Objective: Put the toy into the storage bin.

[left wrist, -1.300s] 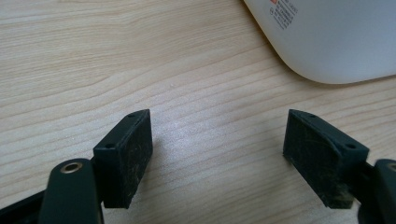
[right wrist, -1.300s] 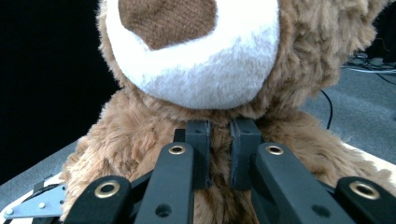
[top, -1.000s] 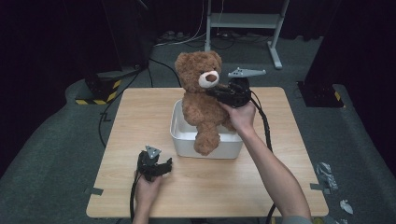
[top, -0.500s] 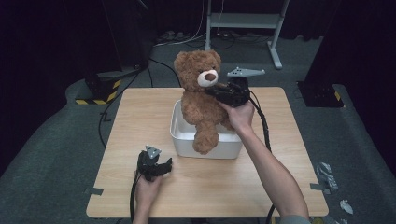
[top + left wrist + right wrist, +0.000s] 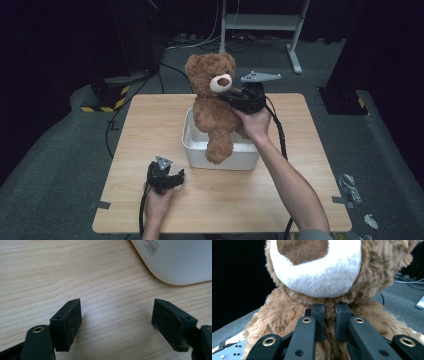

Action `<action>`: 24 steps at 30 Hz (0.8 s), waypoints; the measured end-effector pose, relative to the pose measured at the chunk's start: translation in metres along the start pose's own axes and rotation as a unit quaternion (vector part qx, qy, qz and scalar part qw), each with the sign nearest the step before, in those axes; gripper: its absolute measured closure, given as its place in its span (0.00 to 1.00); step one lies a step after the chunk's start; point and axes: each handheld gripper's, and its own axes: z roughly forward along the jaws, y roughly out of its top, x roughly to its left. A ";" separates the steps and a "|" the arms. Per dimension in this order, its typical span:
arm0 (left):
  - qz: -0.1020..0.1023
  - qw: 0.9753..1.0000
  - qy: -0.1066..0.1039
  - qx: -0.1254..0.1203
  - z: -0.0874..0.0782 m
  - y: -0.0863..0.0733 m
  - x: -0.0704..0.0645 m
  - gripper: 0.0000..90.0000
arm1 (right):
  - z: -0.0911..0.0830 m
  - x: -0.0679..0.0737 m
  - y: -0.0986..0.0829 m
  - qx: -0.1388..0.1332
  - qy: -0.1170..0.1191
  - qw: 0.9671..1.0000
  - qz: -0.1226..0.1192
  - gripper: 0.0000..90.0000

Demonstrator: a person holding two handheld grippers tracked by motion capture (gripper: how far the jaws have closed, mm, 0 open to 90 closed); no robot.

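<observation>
A brown teddy bear point(image 5: 215, 105) with a white muzzle is held upright over a white bin point(image 5: 195, 145), one leg hanging over the bin's front wall. My right gripper point(image 5: 231, 96) is shut on the fur just under the bear's chin. In the right gripper view the gripper point(image 5: 329, 323) pinches a thin fold of the bear point(image 5: 287, 315) below the muzzle. My left gripper point(image 5: 177, 176) rests low on the wooden table point(image 5: 300, 150) in front of the bin, jaws wide apart. The left gripper point(image 5: 116, 322) has bare wood between its pads, with the bin's corner point(image 5: 180, 262) beyond.
The table's front half and right side are bare wood. A black cable point(image 5: 277, 130) trails from the right gripper along the forearm. Dark floor surrounds the table, with a metal stand point(image 5: 260, 25) behind it and a hazard-striped block point(image 5: 105, 97) at the left.
The bear and my right gripper have risen slightly and shifted a little toward the back. The left gripper has stayed where it was.
</observation>
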 end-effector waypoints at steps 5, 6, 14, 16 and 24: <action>0.000 1.000 0.000 0.000 0.000 0.000 0.000 0.26 | 0.001 0.001 0.000 0.003 -0.006 1.000 -0.007 0.90; 0.000 1.000 -0.001 0.000 0.000 0.000 0.000 0.27 | 0.002 0.002 0.000 0.006 -0.007 1.000 -0.009 0.90; 0.000 1.000 0.000 0.000 0.000 0.000 0.000 0.26 | 0.011 0.004 -0.004 0.019 -0.012 1.000 -0.018 0.90; 0.000 1.000 0.000 0.000 0.000 0.000 0.000 0.27 | 0.014 0.004 -0.006 0.025 -0.014 0.999 -0.021 0.90; -0.001 1.000 -0.001 -0.001 0.000 0.000 0.000 0.27 | 0.020 0.005 -0.010 0.034 -0.017 0.999 -0.023 0.90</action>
